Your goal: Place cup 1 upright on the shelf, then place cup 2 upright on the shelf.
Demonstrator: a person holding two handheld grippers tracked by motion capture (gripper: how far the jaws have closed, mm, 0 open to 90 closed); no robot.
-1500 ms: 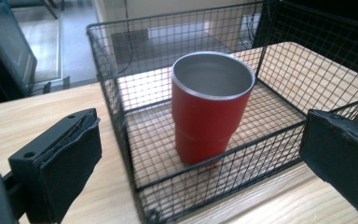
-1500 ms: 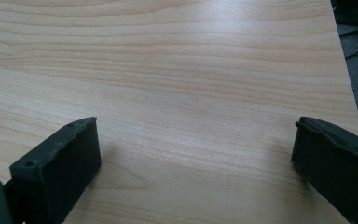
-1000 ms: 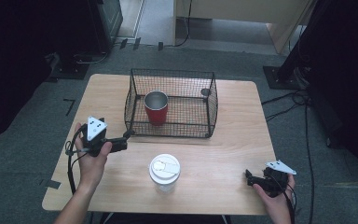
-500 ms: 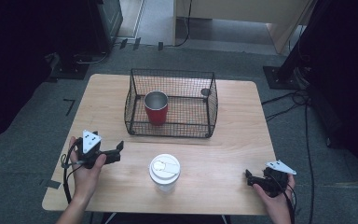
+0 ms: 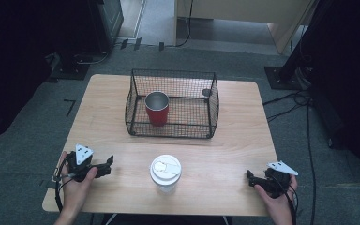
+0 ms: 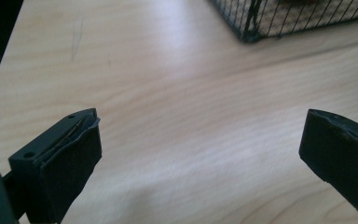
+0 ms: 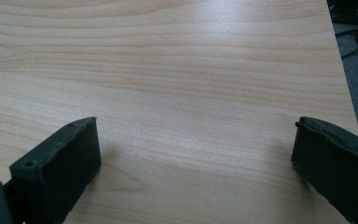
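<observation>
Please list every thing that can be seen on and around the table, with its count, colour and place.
Table: one, light wood, centre of the high view.
Wire basket: one, black, on the far half of the table.
Tumbler: one, red with a metal inside, upright in the left part of the basket.
Small round thing: one, dark, far right corner inside the basket; too small to tell what it is.
Lidded cup: one, white lid, near middle of the table, apart from both grippers.
Cables: several, black, on the grey floor to the right.
Left gripper: one, black, near left corner, jaws open, holding nothing.
Right gripper: one, black, near right corner, jaws open, holding nothing.
</observation>
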